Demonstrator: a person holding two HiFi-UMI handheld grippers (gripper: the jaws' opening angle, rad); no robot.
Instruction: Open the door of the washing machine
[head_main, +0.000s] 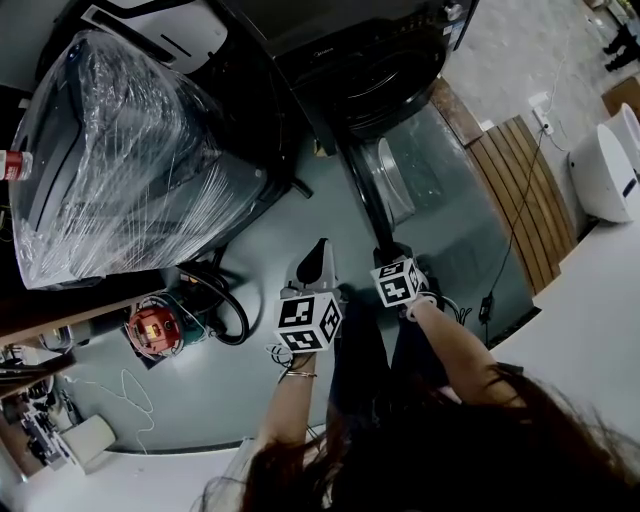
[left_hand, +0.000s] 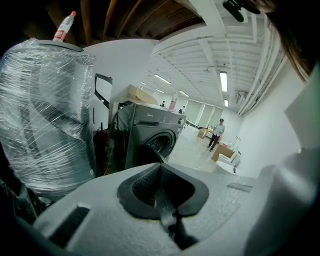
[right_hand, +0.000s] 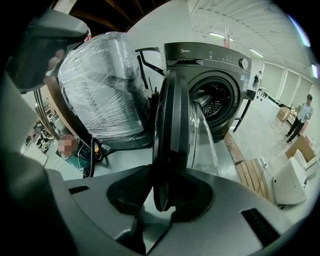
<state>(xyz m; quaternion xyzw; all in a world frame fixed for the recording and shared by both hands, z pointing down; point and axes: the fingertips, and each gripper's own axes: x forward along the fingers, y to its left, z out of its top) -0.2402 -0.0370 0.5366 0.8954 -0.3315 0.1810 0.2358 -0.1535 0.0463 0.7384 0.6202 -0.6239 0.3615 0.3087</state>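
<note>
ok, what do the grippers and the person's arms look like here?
Left gripper: pale grey moulded shell, black ribbed pads. Right gripper: shell looks darker grey, black pads. Each carries a white marker cube with black square codes. Forearms are bare, with a thin bracelet on the left wrist. Dark clothing.

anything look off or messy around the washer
Nothing spilled or damaged. The washing machine door stands wide open, its edge between the jaws of the right gripper. Only clutter: a plastic-wrapped appliance and a looped black hose beside it.
</note>
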